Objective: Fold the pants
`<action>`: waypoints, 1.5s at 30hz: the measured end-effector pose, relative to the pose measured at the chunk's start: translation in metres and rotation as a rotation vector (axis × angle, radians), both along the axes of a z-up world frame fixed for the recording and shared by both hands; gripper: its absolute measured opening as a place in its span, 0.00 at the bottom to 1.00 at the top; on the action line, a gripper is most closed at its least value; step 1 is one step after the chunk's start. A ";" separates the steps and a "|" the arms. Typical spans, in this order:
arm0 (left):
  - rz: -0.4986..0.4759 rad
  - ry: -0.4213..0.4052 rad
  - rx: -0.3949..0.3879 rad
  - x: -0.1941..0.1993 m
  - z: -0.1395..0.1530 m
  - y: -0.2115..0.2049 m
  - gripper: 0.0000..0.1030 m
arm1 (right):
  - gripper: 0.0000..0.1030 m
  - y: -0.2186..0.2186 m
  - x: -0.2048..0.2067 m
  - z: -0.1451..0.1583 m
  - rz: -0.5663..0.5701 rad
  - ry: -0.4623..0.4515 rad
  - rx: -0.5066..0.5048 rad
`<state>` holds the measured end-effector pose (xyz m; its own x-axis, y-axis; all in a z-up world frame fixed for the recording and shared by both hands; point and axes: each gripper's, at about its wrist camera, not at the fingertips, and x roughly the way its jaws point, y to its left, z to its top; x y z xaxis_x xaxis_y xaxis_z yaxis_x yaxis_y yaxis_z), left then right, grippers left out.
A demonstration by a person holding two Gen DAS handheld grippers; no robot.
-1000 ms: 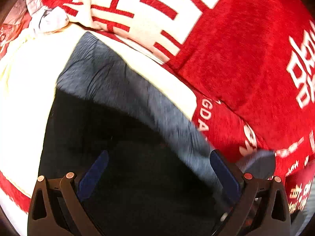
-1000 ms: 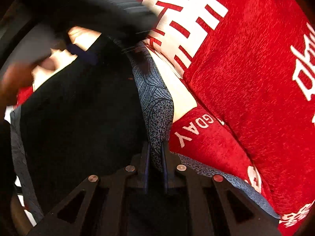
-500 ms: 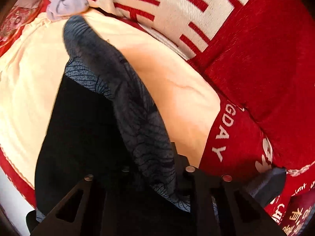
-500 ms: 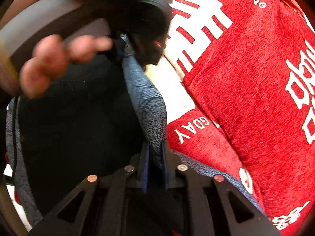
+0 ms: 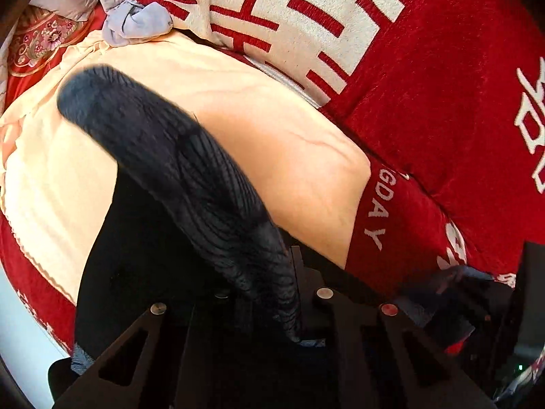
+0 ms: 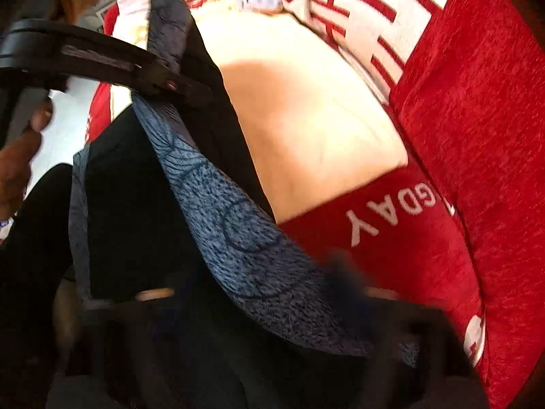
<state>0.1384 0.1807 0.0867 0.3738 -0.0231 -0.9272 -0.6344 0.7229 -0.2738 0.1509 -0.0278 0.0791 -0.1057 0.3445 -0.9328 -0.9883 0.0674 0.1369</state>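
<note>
The pants (image 5: pixel 190 177) are dark, black inside with a blue-grey patterned band along the edge. In the left wrist view my left gripper (image 5: pixel 272 293) is shut on that patterned edge, which rises away from the jaws over the cream sheet (image 5: pixel 279 136). In the right wrist view the pants (image 6: pixel 238 231) run up from my right gripper (image 6: pixel 340 272), which is blurred at the bottom and seems shut on the patterned edge. The left gripper (image 6: pixel 190 90) shows there at upper left, clamped on the same edge.
A red blanket with white characters (image 5: pixel 425 85) covers the right and back; it also shows in the right wrist view (image 6: pixel 477 136). A crumpled pale lilac cloth (image 5: pixel 136 22) lies at the far left. A hand (image 6: pixel 20 156) is at the left edge.
The left gripper closed on the patterned edge, and both grippers have lifted it off the sheet. The right wrist view has become motion-blurred.
</note>
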 end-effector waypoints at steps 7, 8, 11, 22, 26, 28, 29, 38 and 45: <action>-0.030 -0.119 -0.060 -0.067 0.030 -0.010 0.17 | 0.13 -0.046 -0.063 0.049 -0.104 -0.161 0.122; -0.028 -0.130 -0.077 -0.082 0.031 -0.011 0.17 | 0.13 -0.055 -0.086 0.057 -0.131 -0.194 0.145; -0.028 -0.139 -0.097 -0.122 0.024 -0.015 0.17 | 0.13 -0.057 -0.115 0.061 -0.155 -0.192 0.150; -0.054 -0.093 -0.229 -0.207 -0.075 -0.011 0.24 | 0.17 -0.061 -0.222 -0.020 -0.239 -0.348 0.025; -0.031 -0.108 -0.224 -0.220 -0.070 -0.010 0.26 | 0.20 -0.059 -0.232 -0.018 -0.279 -0.432 0.030; -0.033 -0.091 -0.188 -0.224 -0.062 -0.011 0.26 | 0.21 -0.058 -0.238 -0.016 -0.298 -0.486 0.020; -0.030 -0.087 -0.176 -0.227 -0.059 -0.011 0.26 | 0.24 -0.058 -0.243 -0.014 -0.298 -0.507 0.011; 0.023 -0.086 -0.053 -0.251 -0.025 0.001 0.26 | 0.71 -0.094 -0.243 0.056 -0.385 -0.284 0.185; -0.144 -0.055 -0.014 -0.183 -0.030 -0.038 0.26 | 0.72 -0.078 -0.167 0.021 -0.701 -0.157 0.082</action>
<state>-0.0449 0.1424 0.0571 0.4162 -0.0931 -0.9045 -0.5082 0.8011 -0.3163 -0.0164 -0.1053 0.0997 0.2992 0.3516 -0.8870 -0.7251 0.6881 0.0282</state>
